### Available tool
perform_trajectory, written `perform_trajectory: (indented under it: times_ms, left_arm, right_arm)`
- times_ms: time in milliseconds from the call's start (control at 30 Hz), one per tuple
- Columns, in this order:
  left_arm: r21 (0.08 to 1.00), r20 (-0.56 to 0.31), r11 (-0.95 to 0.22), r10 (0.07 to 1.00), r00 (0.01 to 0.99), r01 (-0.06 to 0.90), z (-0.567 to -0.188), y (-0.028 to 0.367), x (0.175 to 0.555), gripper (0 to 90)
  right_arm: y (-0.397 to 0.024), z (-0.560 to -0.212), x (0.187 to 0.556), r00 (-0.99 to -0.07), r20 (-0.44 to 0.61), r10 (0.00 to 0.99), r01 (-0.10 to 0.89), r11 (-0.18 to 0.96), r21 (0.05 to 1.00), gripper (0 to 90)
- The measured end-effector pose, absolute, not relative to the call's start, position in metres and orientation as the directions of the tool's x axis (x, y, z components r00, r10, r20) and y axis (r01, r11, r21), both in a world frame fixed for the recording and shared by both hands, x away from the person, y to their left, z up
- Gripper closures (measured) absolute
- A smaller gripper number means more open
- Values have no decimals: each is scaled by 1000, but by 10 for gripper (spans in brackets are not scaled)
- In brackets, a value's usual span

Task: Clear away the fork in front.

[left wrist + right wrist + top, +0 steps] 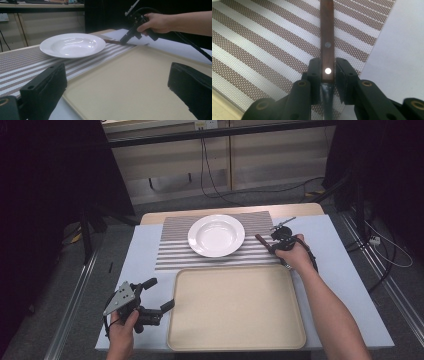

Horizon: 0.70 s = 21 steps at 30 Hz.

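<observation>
1. The knife (327, 47), with a dark brown wooden handle set with metal rivets, lies flat on the striped placemat (175, 251), clamped at the handle's blade end between the right claw's (327, 75) jaws, handle pointing away.
2. The white deep plate (216, 235) sits upright on the placemat, left of that claw.
3. The beige tray (235, 307) lies empty, just right of the left claw (161, 295).

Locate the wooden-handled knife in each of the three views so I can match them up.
High view: knife right of the white plate, at the striped mat's right edge, in the right gripper.
Left gripper view: knife upper middle, just right of the plate.
Right gripper view: handle runs up the centre between the jaws.
Shared landmark: the striped mat.
</observation>
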<state>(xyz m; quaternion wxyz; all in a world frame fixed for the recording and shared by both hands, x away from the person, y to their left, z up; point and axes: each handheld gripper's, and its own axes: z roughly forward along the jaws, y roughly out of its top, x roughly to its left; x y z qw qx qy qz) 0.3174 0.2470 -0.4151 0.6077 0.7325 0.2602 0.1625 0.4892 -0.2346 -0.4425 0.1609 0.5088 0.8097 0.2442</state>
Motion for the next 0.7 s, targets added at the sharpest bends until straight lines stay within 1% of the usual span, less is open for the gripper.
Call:
perform_trajectory:
  times_ms: [100,233,400,467,500,533,700]
  left_arm:
    - [974,-76,-133,577,813,186,-416,247,318,25]
    - [973,-79,-134,576,814,189,-416,247,318,25]
    - [972,-79,-135,580,811,191,-416,246,318,25]
    - [973,-72,-140,574,816,185,-416,246,319,25]
    - [972,-72,-142,574,816,185,-417,246,319,26]
    - [972,-72,-144,576,814,187,-417,246,319,26]
    - [971,-65,-150,580,812,185,-416,246,320,26]
  right_arm:
    - [-233,-441,494,-431,-18,902,754,371,542,709]
    - [-229,-439,500,-434,-21,901,769,383,511,751]
    - [-224,-435,511,-448,-27,894,802,415,428,755]
    - [-225,-434,515,-442,-3,897,822,406,400,761]
    - [-225,-434,516,-434,12,901,826,393,403,769]
    - [-225,-434,518,-412,25,911,841,370,394,770]
    - [-224,-433,521,-411,26,911,851,373,370,765]
